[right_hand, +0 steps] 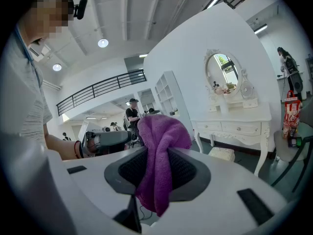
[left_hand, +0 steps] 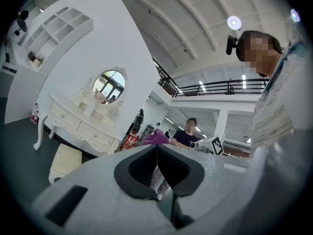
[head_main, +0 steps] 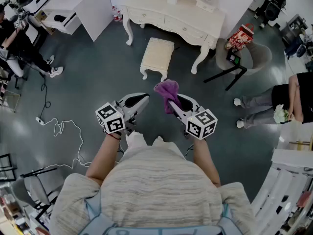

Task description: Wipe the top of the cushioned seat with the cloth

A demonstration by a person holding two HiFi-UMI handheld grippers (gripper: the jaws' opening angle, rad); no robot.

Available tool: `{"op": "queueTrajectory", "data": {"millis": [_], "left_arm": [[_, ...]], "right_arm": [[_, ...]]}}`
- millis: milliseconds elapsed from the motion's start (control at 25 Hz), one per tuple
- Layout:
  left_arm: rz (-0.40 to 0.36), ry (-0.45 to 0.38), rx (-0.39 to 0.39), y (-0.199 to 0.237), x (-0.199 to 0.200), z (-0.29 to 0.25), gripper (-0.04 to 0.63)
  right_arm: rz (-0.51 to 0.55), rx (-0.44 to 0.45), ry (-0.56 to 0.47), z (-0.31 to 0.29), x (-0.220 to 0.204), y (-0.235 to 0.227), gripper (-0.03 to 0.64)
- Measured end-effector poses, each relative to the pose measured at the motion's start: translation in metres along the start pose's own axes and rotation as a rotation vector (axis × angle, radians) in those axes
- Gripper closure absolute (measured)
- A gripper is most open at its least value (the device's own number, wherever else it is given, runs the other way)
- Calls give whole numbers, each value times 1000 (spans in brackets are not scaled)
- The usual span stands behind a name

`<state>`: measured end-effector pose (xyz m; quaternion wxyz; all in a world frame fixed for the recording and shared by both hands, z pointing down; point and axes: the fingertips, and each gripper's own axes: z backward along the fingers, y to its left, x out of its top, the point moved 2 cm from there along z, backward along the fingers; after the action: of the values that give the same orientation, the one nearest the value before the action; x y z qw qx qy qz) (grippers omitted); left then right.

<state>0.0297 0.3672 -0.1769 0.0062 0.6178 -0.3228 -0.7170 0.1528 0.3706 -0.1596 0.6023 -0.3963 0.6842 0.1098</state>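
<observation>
The cream cushioned seat [head_main: 157,56] stands on the dark floor in front of the white dressing table [head_main: 173,14], some way ahead of both grippers. It also shows small at the left of the left gripper view as the cushioned seat [left_hand: 64,159] and at the right of the right gripper view as the cushioned seat [right_hand: 222,153]. My right gripper [head_main: 172,103] is shut on a purple cloth [head_main: 167,92], which bunches above the jaws and hangs below them, cloth [right_hand: 157,160]. My left gripper [head_main: 142,100] is shut with nothing in it, jaws meeting in the left gripper [left_hand: 156,153] view.
A grey chair [head_main: 239,58] with a red-and-white bag sits right of the dressing table. A white cable [head_main: 63,131] trails on the floor at left. People stand at the right [head_main: 281,99] and far left. White shelving [head_main: 293,180] is at lower right.
</observation>
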Motion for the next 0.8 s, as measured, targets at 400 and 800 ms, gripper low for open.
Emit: {"op": "queueTrajectory", "data": {"millis": [400,800], "left_arm": [[16,1,0,-1,-3,-1,581],[13,-2,4,1,-5,-3,582]], "right_arm": [[-9,-9,1,2,-3,-2,505],[-15,19,-12,3,-1,-2,503]]}}
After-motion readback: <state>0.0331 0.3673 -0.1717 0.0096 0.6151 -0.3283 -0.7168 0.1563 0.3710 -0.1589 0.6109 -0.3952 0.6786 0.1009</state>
